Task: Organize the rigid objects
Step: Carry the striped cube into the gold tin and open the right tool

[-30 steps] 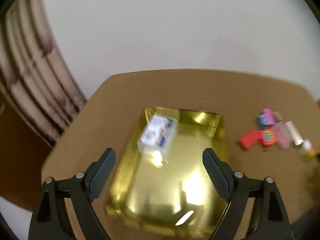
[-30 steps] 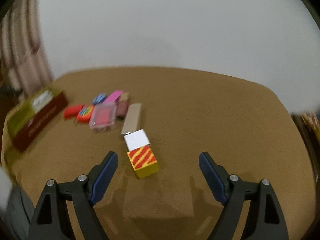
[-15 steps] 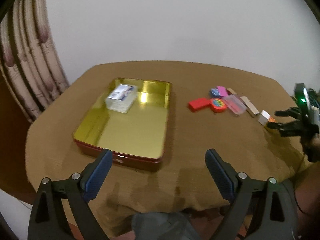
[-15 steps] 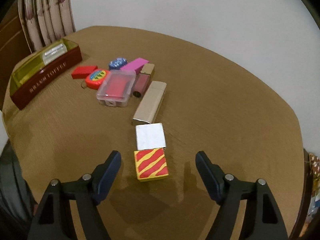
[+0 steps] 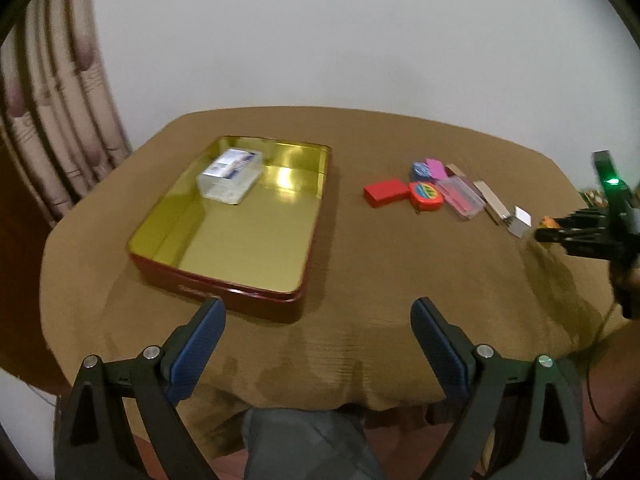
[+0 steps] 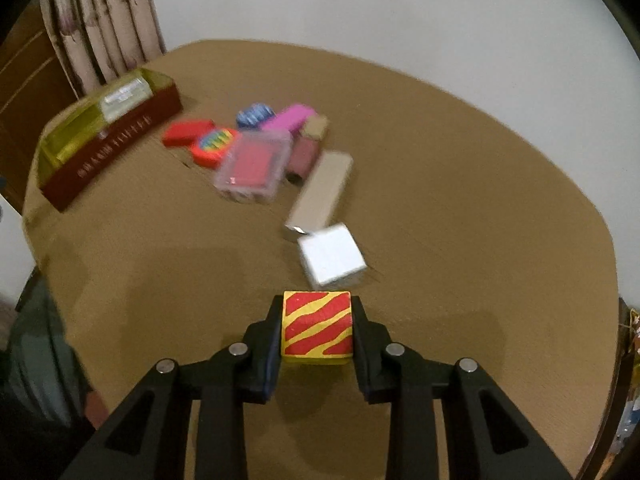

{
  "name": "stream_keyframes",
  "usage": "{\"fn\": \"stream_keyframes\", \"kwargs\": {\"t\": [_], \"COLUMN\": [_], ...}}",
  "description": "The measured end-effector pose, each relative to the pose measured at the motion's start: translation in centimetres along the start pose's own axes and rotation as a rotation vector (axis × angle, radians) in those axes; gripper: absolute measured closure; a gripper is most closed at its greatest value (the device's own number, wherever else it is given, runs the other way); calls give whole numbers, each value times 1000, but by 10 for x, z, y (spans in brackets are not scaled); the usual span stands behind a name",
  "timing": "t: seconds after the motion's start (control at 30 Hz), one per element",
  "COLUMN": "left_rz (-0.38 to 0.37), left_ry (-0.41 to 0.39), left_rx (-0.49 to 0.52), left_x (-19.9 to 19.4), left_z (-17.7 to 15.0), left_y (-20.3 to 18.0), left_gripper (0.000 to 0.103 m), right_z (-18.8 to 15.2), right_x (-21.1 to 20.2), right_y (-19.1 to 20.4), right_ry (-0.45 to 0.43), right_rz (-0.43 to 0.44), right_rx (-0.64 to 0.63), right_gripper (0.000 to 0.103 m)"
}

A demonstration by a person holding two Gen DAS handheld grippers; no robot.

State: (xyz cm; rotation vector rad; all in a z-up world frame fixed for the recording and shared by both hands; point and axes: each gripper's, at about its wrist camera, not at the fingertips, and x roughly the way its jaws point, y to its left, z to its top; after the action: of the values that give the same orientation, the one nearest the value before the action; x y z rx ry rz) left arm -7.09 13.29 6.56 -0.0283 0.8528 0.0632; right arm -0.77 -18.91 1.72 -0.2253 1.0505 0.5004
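My right gripper (image 6: 317,330) has just been closing and is now clamping the red-and-yellow striped block (image 6: 317,325) between its pads, just above the brown tablecloth (image 6: 460,184). My left gripper (image 5: 318,344) is hanging wide apart with nothing in it, near the table's front edge. Just beyond the block, the white cube (image 6: 332,255) and silver bar (image 6: 322,196) are lying, then the clear pink case (image 6: 256,170). Farthest, the gold tin tray (image 5: 304,240) is already holding a clear box (image 5: 231,175). Judged step: pick-up complete; next, carrying the block across and releasing it inside the tray.
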Motion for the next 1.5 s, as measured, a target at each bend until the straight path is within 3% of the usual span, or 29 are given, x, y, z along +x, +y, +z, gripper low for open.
{"fn": "stream_keyframes", "kwargs": {"t": [0.1,0.3,0.47,0.6,0.8,0.97,1.07,1.13,1.23,1.5], "left_rz": [40,107,169,170,137,109,111,137,162,200], "left_ry": [-30,-45,-66,-95,-75,-31,-32,-34,-41,-61], "left_rx": [-34,-101,-104,-125,-161,-215,-217,-191,-138,-77], "left_x": [-10,-27,-34,-40,-32,-24,-24,-22,-19,-18], "left_z": [-2,-20,-34,-37,-38,-40,-41,-41,-42,-47], "left_y": [11,43,65,78,92,105,105,101,92,80], "left_gripper": [11,10,10,8,7,7,7,7,7,6], "right_z": [25,118,190,224,237,241,247,250,253,247], "right_x": [-22,-27,23,80,145,172,182,188,189,141], "right_y": [24,109,192,237,256,249,244,243,240,239], "right_ry": [-55,-135,-99,-39,75,112,119,113,97,-87], "right_rz": [51,245,355,322,216,138,159,130,165,144], "right_rx": [-23,-68,-61,-49,-12,23,62,70,92,86], "right_gripper": [73,73,73,73,73,73,73,73,73,66]}}
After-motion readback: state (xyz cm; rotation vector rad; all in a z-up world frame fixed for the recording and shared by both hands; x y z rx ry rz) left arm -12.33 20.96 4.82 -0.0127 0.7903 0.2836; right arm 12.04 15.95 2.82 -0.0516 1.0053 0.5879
